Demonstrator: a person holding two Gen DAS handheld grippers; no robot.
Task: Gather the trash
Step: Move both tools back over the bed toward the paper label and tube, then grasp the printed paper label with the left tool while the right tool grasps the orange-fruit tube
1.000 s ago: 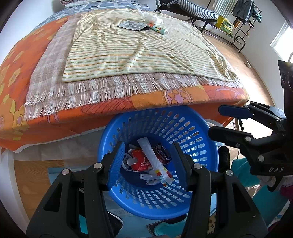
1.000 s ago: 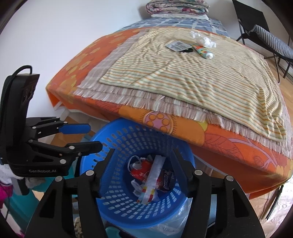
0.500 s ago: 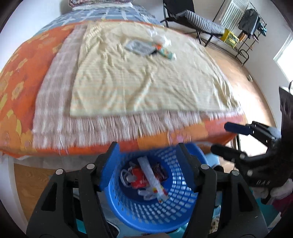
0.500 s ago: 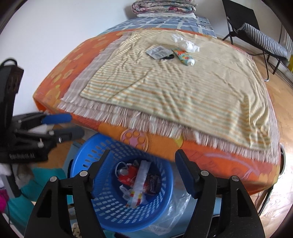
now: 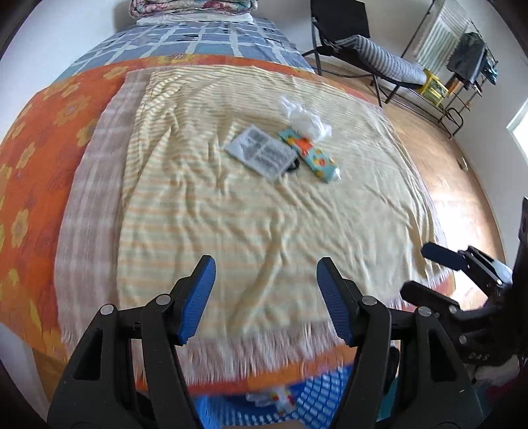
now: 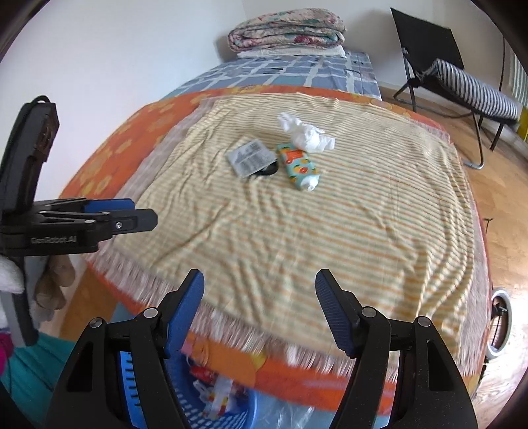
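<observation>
Far up the striped blanket (image 5: 231,214) lie a grey wrapper (image 5: 260,152) (image 6: 251,157), a teal printed tube (image 5: 312,156) (image 6: 298,166) and crumpled white tissue (image 5: 305,118) (image 6: 305,133). My left gripper (image 5: 265,269) hangs open and empty over the blanket's near fringe. My right gripper (image 6: 259,282) is also open and empty, beside it to the right. The blue basket (image 5: 316,396) (image 6: 132,406) with wrappers inside shows only at the bottom edge, below the bed.
The bed has an orange flowered cover (image 5: 36,158) and a blue checked sheet (image 5: 184,39), with folded quilts (image 6: 287,29) at its head. A black folding chair (image 6: 439,66) and wooden floor (image 5: 445,165) lie to the right. A clear plastic bag (image 6: 280,415) sits by the basket.
Both grippers rose from over the blue basket and moved forward over the bed edge. Their jaws spread a little wider. The basket slid to the bottom of both views.
</observation>
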